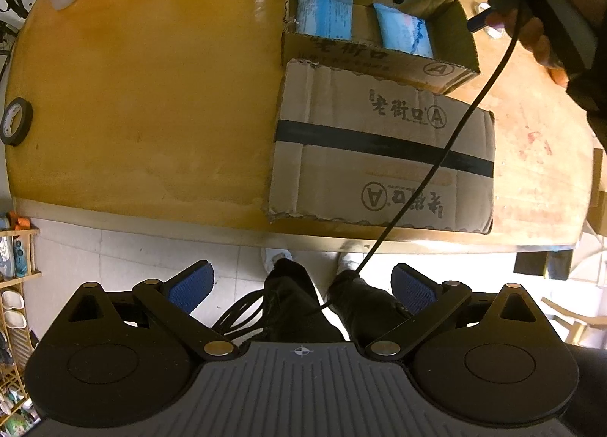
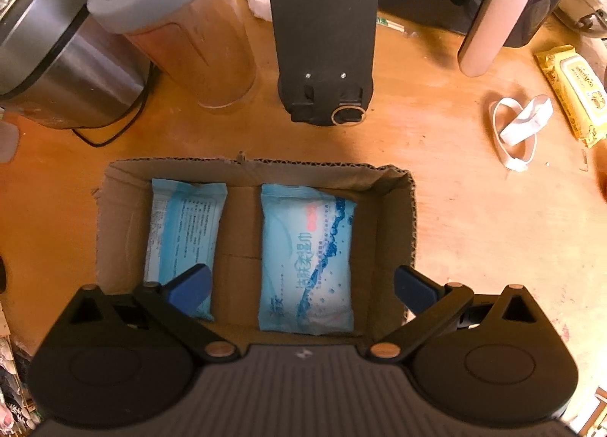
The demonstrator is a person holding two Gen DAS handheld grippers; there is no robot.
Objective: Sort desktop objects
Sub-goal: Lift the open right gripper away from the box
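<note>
1. Two wet-wipe packs lie flat side by side in the open cardboard box (image 2: pixel 394 216) on the tabletop (image 2: pixel 474 228): left pack (image 2: pixel 186 220) and right pack (image 2: pixel 307 258), both pale blue
2. The right pack shows blue splash print; the left shows small text
3. Right claw (image 2: pixel 301 287) spread wide above the box, pinching nothing
4. Left claw (image 1: pixel 301 287) spread wide, empty, off the tabletop edge

Two wipe packs (image 2: pixel 182 232) (image 2: pixel 307 262), two boxes (image 1: pixel 383 156) (image 2: pixel 394 216)
</note>
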